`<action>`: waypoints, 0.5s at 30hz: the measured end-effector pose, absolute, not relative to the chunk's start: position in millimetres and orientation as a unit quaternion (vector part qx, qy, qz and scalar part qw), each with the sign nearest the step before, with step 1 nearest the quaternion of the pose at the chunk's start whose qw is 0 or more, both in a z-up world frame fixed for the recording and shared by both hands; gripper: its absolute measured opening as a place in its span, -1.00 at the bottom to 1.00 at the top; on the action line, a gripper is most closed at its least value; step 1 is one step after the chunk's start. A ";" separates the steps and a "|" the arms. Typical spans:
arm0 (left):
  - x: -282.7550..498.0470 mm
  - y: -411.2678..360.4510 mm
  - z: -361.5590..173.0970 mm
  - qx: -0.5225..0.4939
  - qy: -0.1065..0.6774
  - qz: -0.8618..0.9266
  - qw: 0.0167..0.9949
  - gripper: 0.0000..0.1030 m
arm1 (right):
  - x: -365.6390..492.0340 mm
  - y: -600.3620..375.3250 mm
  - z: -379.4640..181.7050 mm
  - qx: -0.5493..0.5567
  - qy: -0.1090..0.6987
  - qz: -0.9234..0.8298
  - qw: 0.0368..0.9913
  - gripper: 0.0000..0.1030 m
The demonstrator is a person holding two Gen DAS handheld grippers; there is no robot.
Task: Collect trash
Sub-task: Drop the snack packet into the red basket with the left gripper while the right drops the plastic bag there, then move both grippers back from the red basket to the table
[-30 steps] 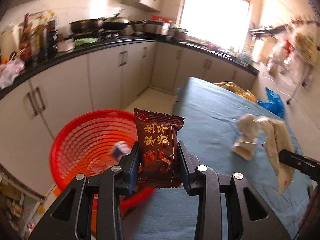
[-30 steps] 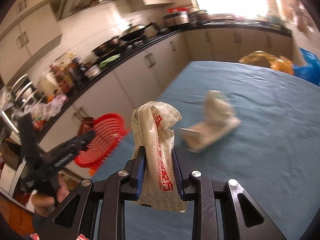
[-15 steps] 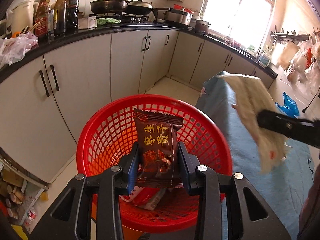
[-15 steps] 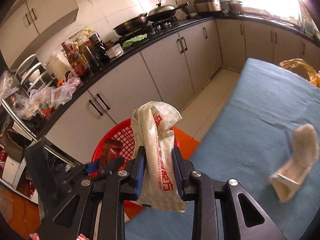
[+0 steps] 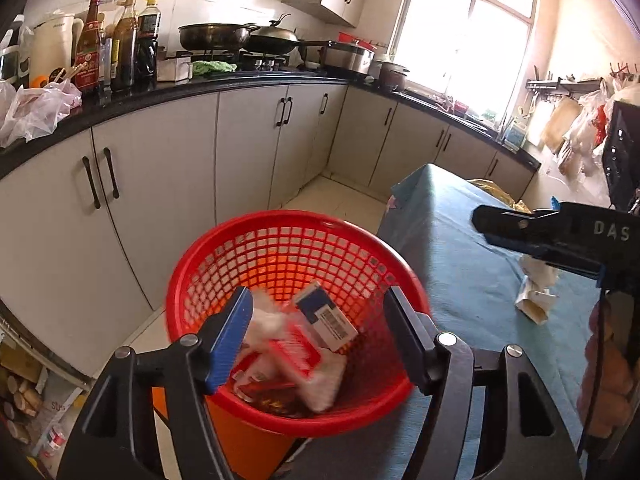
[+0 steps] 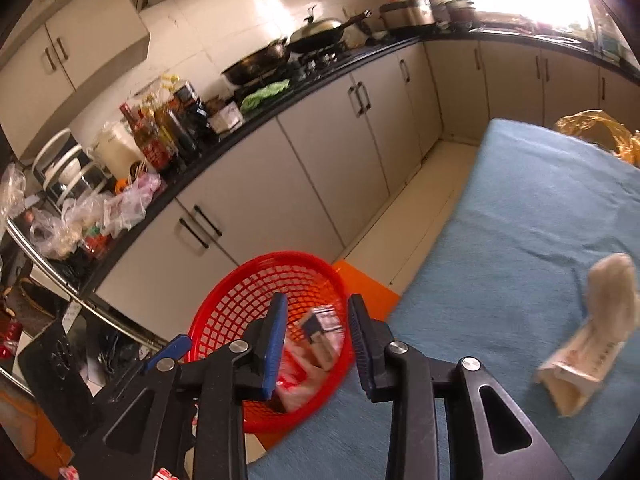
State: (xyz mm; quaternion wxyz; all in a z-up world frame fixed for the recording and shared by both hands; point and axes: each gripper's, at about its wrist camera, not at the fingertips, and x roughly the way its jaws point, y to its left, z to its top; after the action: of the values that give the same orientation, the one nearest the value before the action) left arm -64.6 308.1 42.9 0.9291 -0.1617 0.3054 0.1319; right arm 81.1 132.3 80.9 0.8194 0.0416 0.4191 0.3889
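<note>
Left wrist view: the left gripper [image 5: 320, 334] hangs over the red mesh basket [image 5: 224, 264], jaws opening, nothing between the pads. Wrappers [image 5: 292, 356] and a barcoded blue-and-white box [image 5: 326, 316] lie inside. "DAS" reads on the right gripper [image 5: 560, 236].

Right wrist view: the right gripper [image 6: 316, 344] is opening and empty above the basket [image 6: 240, 304]. A crumpled paper wrapper [image 6: 592, 340] remains on the blue tablecloth [image 6: 520, 220].

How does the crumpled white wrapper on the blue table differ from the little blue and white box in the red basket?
The crumpled white wrapper lies on the blue table, not yet collected; the blue and white box sits inside the red basket atop other trash. The wrapper is soft, pale and creased; the box is rigid, straight-edged and shows a barcode. Neither is held by any fingers.
</note>
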 end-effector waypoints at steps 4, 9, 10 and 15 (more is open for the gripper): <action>-67.3 291.3 48.7 -0.156 0.305 0.124 0.931 0.30 | 79.6 99.9 88.3 0.050 0.413 0.380 0.826 -0.33; -75.3 269.1 56.2 -0.153 0.302 0.111 0.934 0.33 | 75.4 51.7 92.6 0.046 0.407 0.368 0.835 -0.26; -76.8 264.0 57.0 -0.151 0.302 0.108 0.935 0.34 | 74.6 43.4 93.7 0.044 0.404 0.366 0.837 -0.24; -74.1 227.7 55.0 -0.128 0.316 0.078 0.937 0.35 | 69.8 -0.5 101.6 0.023 0.378 0.341 0.860 -0.02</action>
State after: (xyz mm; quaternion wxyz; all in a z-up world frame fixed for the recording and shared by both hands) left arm -74.1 227.7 55.0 0.9369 -0.1284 0.3157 0.0777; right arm 69.8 -0.5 101.6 0.8603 0.0232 0.3782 0.3411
